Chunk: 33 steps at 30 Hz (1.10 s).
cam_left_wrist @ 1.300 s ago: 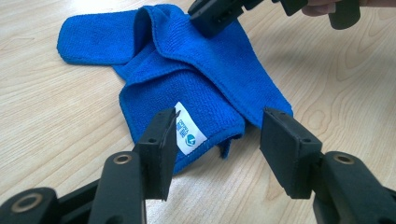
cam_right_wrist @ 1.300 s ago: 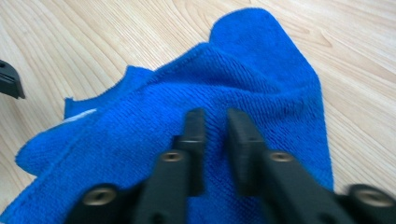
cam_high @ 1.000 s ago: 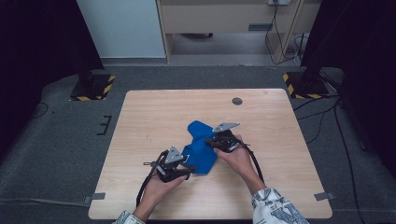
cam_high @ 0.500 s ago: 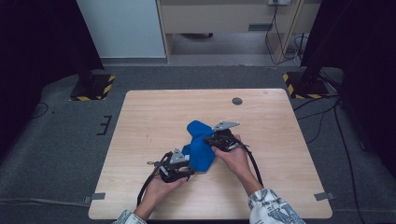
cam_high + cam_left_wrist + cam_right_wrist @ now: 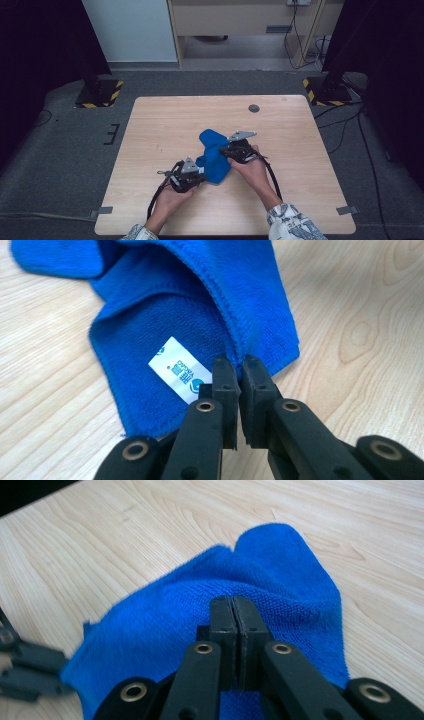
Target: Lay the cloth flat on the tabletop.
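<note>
High view: a blue cloth (image 5: pixel 214 156) is seen bunched near the middle of the wooden table (image 5: pixel 300 150), between the two hand-held grippers, with the left gripper (image 5: pixel 198 171) at its near left edge and the right gripper (image 5: pixel 226 150) at its right side. In the left gripper view, the cloth (image 5: pixel 200 305) is spread ahead of the jaws, and its stitched hem is drawn down into the left gripper (image 5: pixel 239 371); the jaws have just been closing and are now nearly together, with a fold of the hem pinched between them. A small white label (image 5: pixel 179 369) is sewn onto the cloth just beside the left jaw tip; blue printing and a round blue mark are carried on it, but the writing is too small to be read. In the right gripper view, the right gripper (image 5: pixel 233 611) is pressed fully together, and a raised ridge of the cloth (image 5: pixel 280 580) is clamped at its tips, the fabric being humped beyond and around them.
</note>
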{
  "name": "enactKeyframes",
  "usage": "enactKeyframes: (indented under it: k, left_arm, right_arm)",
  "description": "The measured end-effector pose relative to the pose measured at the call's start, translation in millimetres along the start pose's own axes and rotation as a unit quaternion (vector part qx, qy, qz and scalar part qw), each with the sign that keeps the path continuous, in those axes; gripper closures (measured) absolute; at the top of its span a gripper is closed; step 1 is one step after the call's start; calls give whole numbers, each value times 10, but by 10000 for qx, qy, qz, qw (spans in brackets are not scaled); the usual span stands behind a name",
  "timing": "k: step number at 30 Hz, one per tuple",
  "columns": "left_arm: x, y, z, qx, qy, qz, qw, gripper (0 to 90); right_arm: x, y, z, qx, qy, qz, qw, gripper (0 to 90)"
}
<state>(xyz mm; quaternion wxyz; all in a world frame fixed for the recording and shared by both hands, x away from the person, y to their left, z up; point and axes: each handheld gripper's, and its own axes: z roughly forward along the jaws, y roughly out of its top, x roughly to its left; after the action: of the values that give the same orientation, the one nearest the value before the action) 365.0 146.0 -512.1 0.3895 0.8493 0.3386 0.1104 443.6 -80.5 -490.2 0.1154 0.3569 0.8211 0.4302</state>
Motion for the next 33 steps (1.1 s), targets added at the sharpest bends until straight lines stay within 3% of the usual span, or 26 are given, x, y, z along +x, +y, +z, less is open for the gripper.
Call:
enactKeyframes:
  k: [6, 12, 14, 17, 21, 23, 27, 33]
  left_arm:
    - [157, -16, -121, -157, 214, -262, 9993, 863]
    - [261, -28, -188, -279, 359, -441, 9980, 864]
    - [281, -42, -179, -223, 357, -459, 9981, 863]
    - [295, -41, -189, -250, 387, -482, 9978, 862]
    - [334, -45, -195, -233, 440, -530, 9974, 859]
    - [357, -49, -196, -209, 475, -540, 9972, 858]
    - [388, -42, -202, -222, 498, -545, 9970, 855]
    - [396, -44, -206, -249, 504, -565, 9968, 850]
  right_arm:
    - [26, -119, -103, 222, -8, -88, 9997, 885]
    - [192, -238, -169, 386, 114, -97, 9991, 877]
    - [239, -243, -168, 422, 94, -178, 9989, 824]
    - [242, -177, -191, 319, -40, -226, 9992, 642]
    - [175, -64, -258, 161, -153, -226, 9995, 424]
    - [131, -8, -301, 66, -88, -174, 9998, 363]
    - [6, 82, -318, -38, -159, -148, 9998, 346]
    - [-247, 152, -89, 174, -341, 25, 9993, 372]
